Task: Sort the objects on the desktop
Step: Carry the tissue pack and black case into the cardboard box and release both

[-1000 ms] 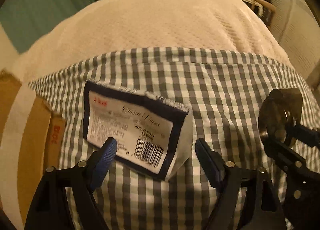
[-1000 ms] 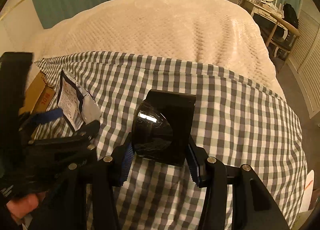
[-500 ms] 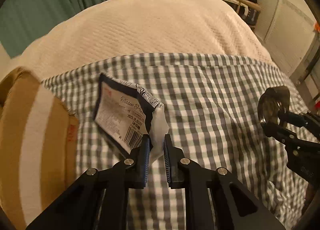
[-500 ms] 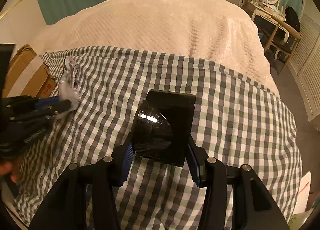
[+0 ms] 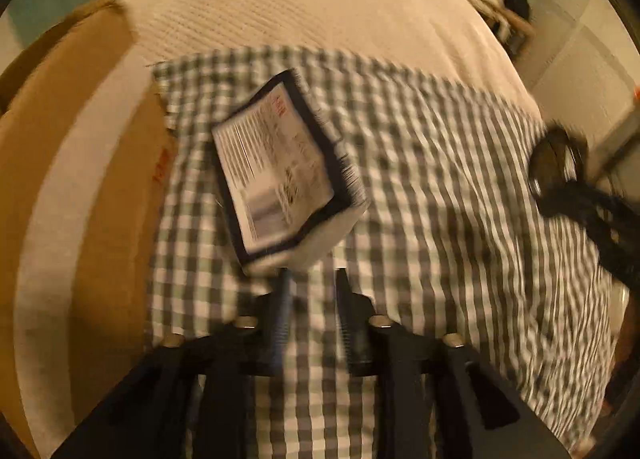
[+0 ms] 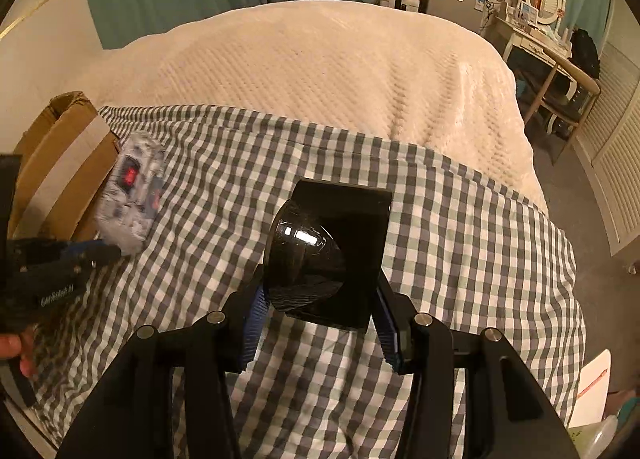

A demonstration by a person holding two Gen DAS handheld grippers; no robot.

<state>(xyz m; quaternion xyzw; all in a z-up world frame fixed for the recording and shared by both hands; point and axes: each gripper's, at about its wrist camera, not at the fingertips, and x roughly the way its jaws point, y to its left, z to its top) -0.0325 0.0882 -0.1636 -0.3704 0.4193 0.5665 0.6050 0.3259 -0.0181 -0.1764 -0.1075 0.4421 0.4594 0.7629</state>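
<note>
The left gripper (image 5: 310, 279) at the bottom centre of its own view has its jaws opening, and the tissue pack (image 5: 286, 175) sits just beyond the fingertips, blurred. Nothing lies between the jaws now, so the pack looks let go, though the blur makes it hard to tell whether its near corner touches a finger. It hangs over the checked cloth (image 5: 440, 187) in the middle of that frame, just beside the cardboard box (image 5: 80, 187) that fills the left side.

In the right wrist view the pack (image 6: 130, 193) shows at the left edge, next to the box (image 6: 60, 163), with the left gripper (image 6: 108, 251) under it.

The right gripper (image 6: 320, 319) is clamped on a black block with a glossy dome (image 6: 320, 255), pads pressing both sides, held above the cloth at frame centre.

To my eye the step is dropping the pack into the box. To do it well, the pack should be carried fully past the box's near wall before release; here it seems short of that and may land on the cloth.

The pack's long axis runs from upper left to lower right in the left view, label face up toward the camera, its white end nearest the fingers.
</note>
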